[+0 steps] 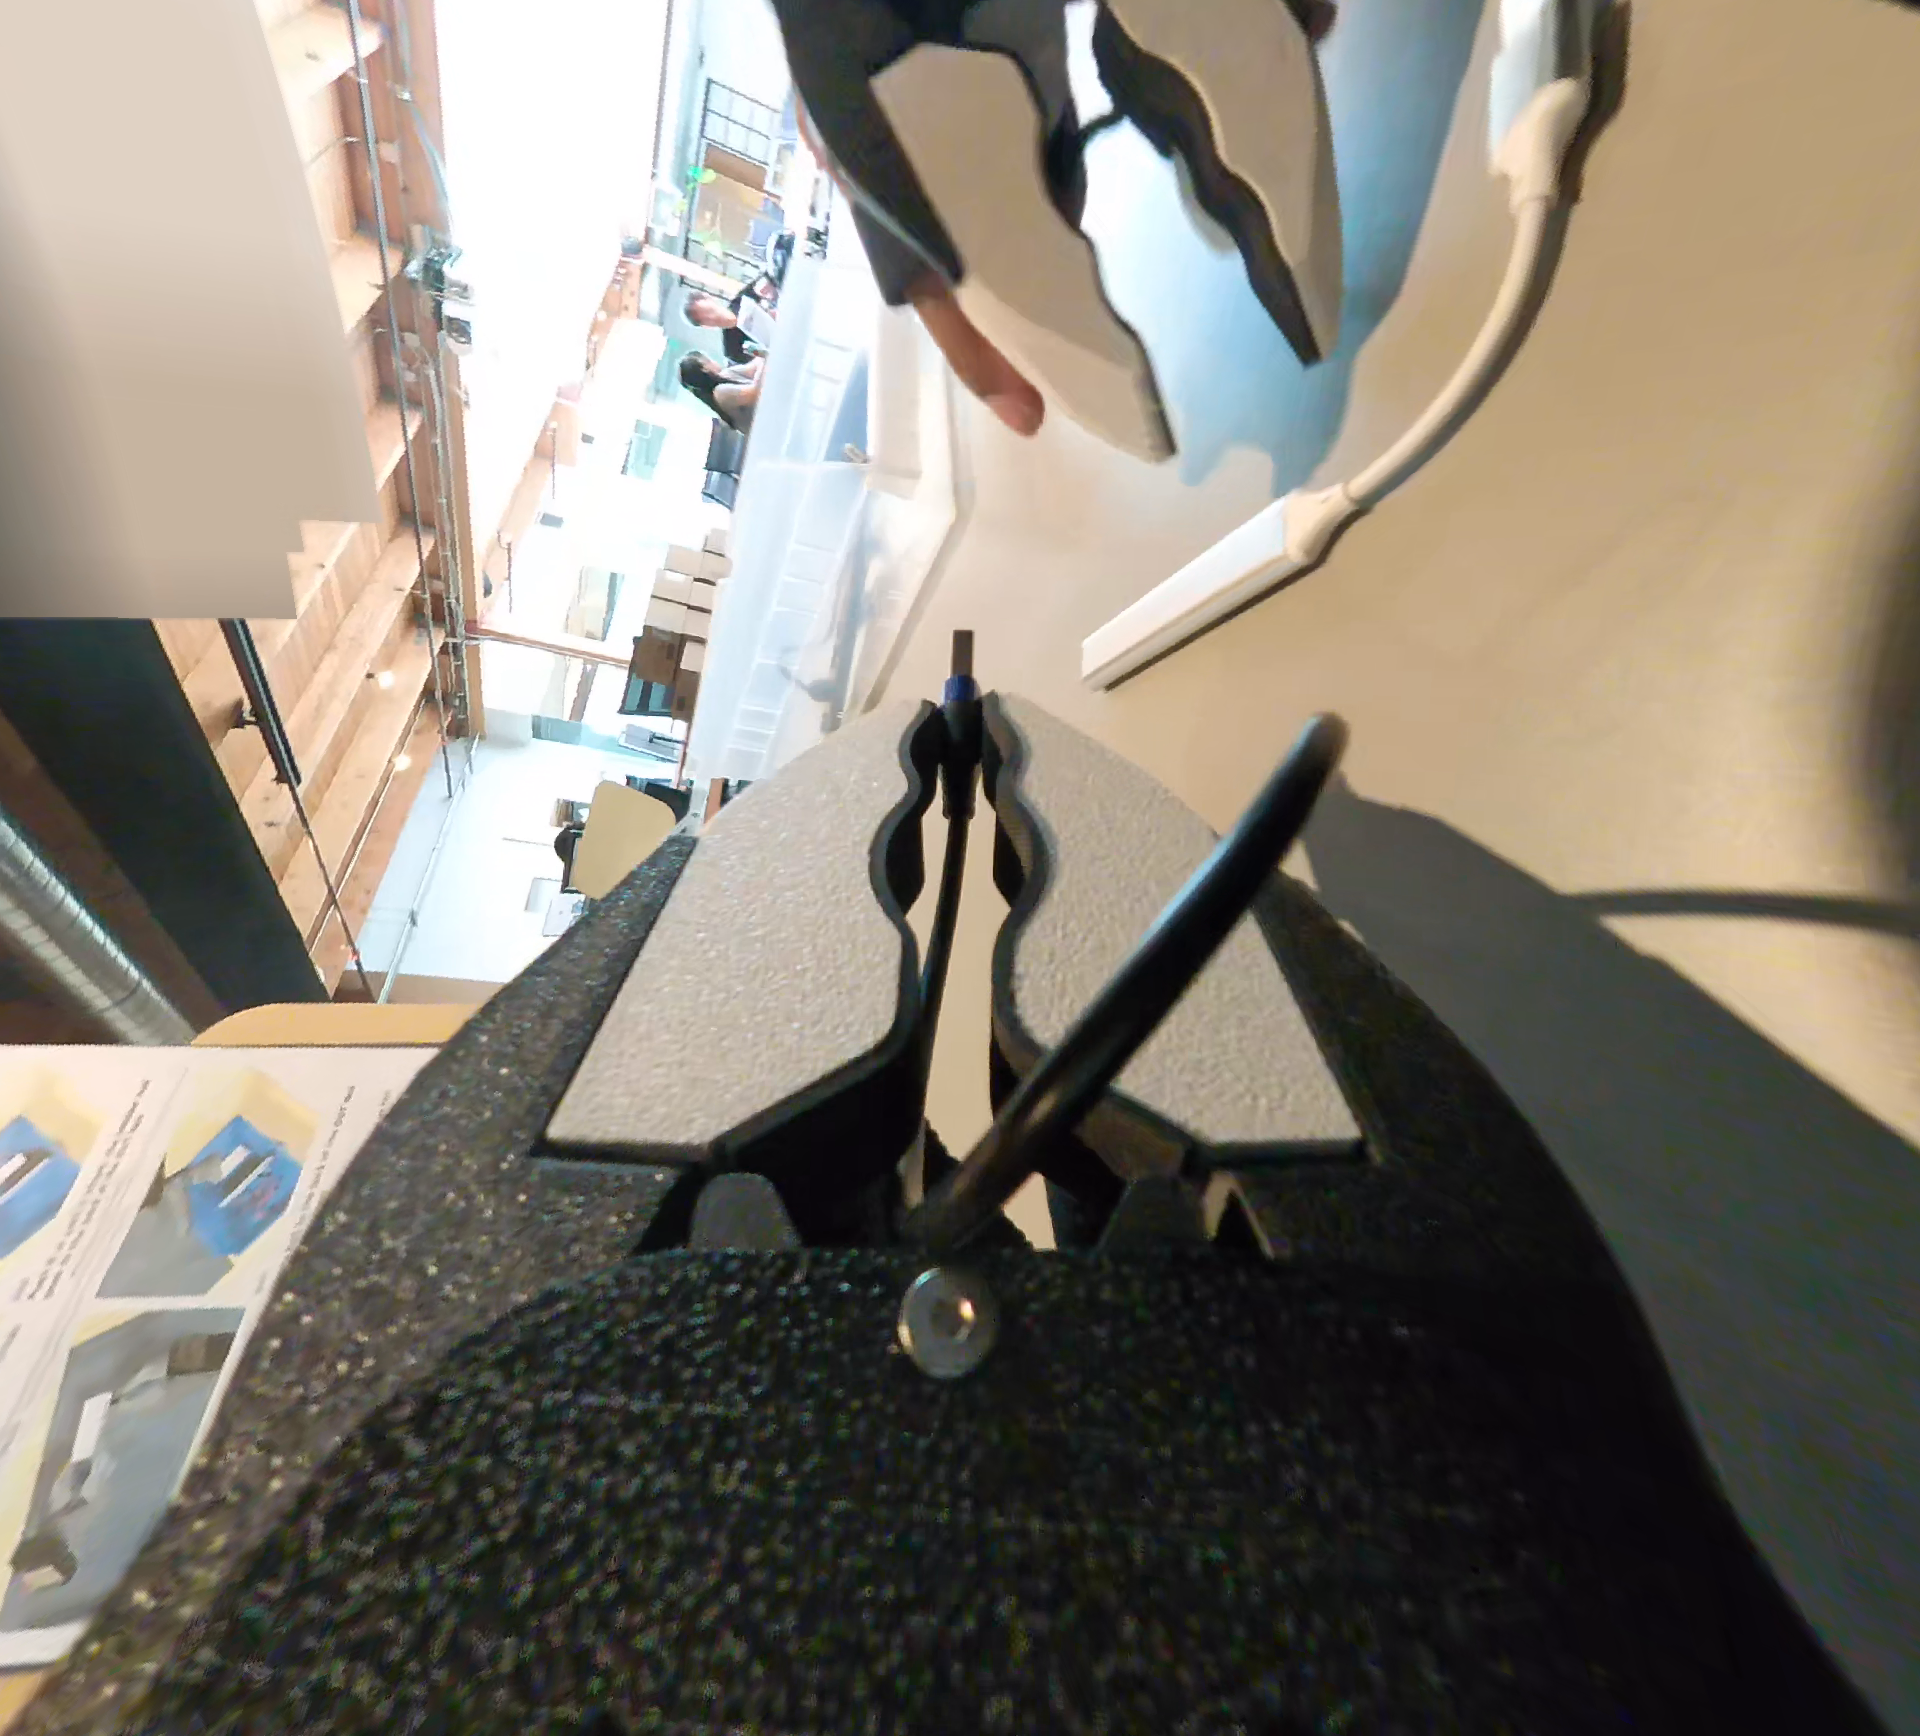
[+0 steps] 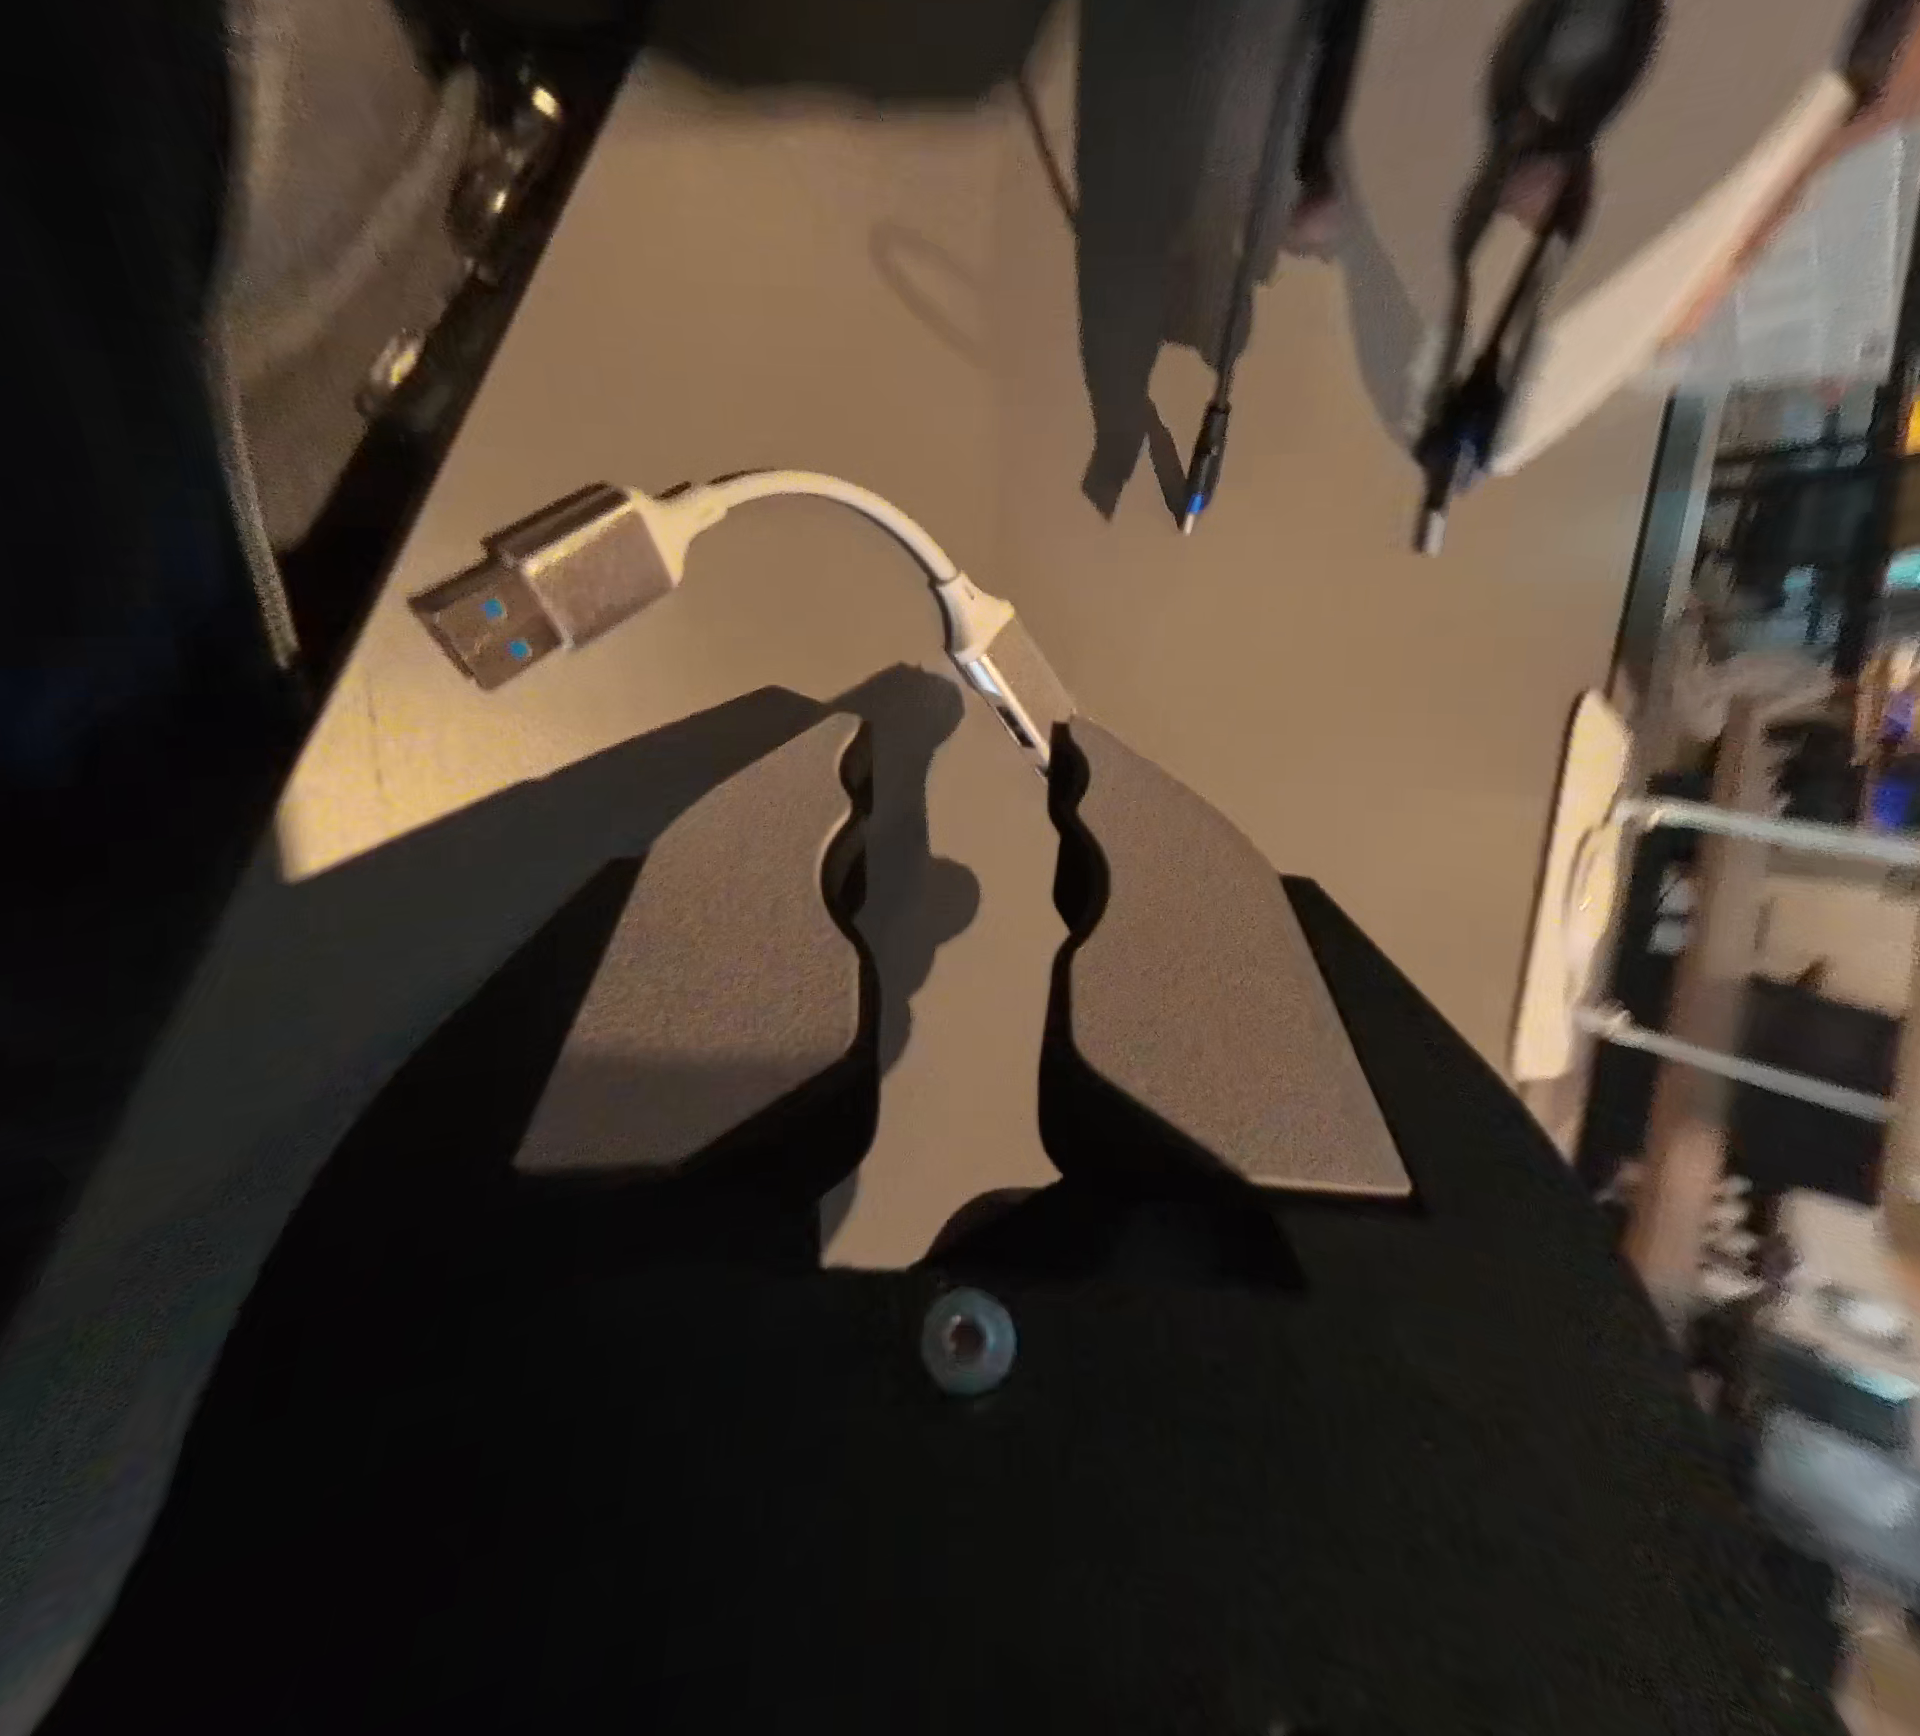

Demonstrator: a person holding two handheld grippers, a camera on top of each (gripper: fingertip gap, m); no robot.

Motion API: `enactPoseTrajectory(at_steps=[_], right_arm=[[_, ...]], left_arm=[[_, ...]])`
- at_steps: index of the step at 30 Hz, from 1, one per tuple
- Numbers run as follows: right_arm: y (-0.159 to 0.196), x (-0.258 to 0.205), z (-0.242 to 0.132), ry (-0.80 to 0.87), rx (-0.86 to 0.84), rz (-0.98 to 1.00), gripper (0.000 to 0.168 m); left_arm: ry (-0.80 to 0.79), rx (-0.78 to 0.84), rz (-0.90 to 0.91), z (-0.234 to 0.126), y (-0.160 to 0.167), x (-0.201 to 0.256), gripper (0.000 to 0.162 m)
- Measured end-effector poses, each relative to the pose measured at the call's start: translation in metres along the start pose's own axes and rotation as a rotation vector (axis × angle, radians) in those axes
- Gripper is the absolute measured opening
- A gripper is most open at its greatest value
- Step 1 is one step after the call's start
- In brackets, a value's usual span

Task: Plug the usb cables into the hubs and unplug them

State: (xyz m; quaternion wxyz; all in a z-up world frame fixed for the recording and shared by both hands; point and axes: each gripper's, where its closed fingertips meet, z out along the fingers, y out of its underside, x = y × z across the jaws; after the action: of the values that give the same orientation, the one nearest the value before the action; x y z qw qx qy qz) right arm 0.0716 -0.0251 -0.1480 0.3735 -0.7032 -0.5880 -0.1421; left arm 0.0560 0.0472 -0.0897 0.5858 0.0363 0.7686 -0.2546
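Note:
My left gripper [image 1: 961, 710] is shut on the plug of a black USB cable [image 1: 961, 647]. The plug sticks out past the fingertips, and the cable [image 1: 1195, 938] loops back over the right finger. A white hub [image 1: 1195, 595] lies on the grey table [image 1: 1610, 699] just ahead and to the right, with a short white lead ending in a USB plug [image 1: 1538, 55]. My right gripper [image 2: 961, 730] is open and empty, its right fingertip next to the hub's end [image 2: 1018, 647]. It hovers above the table in the left wrist view [image 1: 1231, 393]. The left gripper [image 2: 1455, 429] holds the black plug [image 2: 1439, 502]; the cable's other end [image 2: 1200, 460] dangles.
The hub's USB plug [image 2: 551, 585] lies near the table edge, beside a dark object [image 2: 156, 336]. A printed sheet [image 1: 125, 1271] lies at the left. A wire rack [image 2: 1766, 855] stands past the table's right side. People sit far off in the room [image 1: 717, 356].

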Motion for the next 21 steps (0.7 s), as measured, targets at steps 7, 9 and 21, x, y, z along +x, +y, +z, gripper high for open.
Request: enactPoseTrajectory(at_steps=[7,9,21], right_arm=[[-0.003,0.006,0.001,-0.395,0.023,-0.111,0.031],[-0.004,0.008,0.000,-0.568,0.032,-0.043,0.031],[0.011,0.011,0.025,-1.006,-0.103,-0.041,0.018]], left_arm=[[-0.055,-0.009,-0.051,-0.008,0.002,-0.011,0.007],[-0.078,-0.015,-0.063,-0.011,0.005,-0.017,0.007],[-0.220,-0.067,-0.151,-0.038,0.030,-0.051,0.008]])
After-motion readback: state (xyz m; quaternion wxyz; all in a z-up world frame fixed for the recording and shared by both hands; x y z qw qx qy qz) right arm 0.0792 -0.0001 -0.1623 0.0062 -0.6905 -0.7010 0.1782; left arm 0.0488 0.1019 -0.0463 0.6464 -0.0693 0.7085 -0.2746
